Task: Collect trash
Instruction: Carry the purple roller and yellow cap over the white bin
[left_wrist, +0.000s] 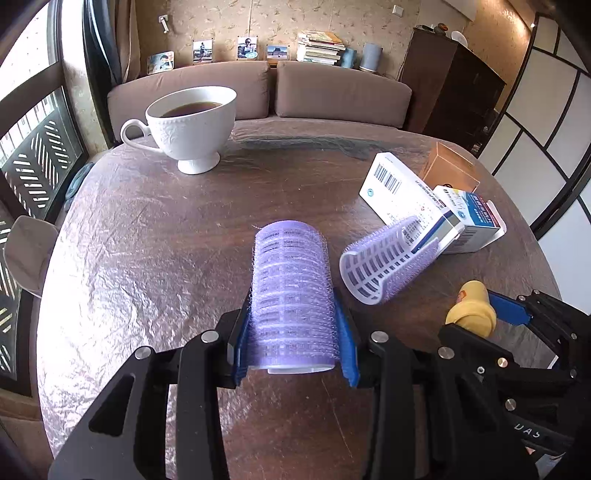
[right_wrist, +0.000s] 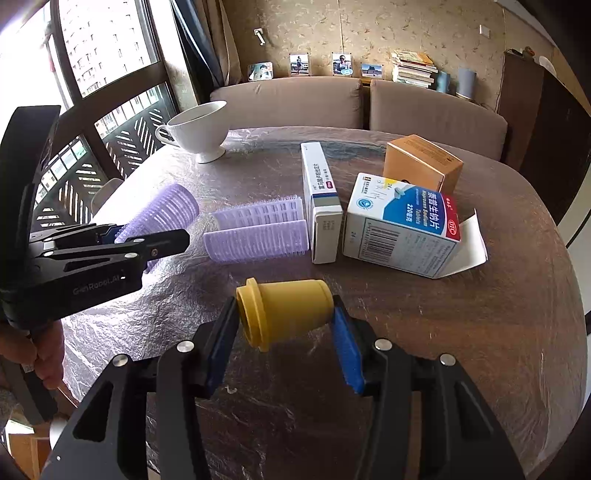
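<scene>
My left gripper (left_wrist: 293, 328) is shut on a purple hair roller (left_wrist: 291, 291), held between its blue pads; it also shows in the right wrist view (right_wrist: 162, 214). My right gripper (right_wrist: 284, 325) is shut on a yellow plastic cap-like piece (right_wrist: 284, 314), which also shows in the left wrist view (left_wrist: 471, 306). A second purple roller, split open (left_wrist: 388, 258), lies on the table (left_wrist: 166, 229) beside two medicine boxes: a long white one (right_wrist: 319, 206) and a blue-and-white one (right_wrist: 402, 225).
A white teacup with tea (left_wrist: 192, 125) stands at the table's far left. A brown cardboard box (right_wrist: 421, 162) sits behind the medicine boxes. A sofa (left_wrist: 258, 92) runs behind the table, and a window is at the left.
</scene>
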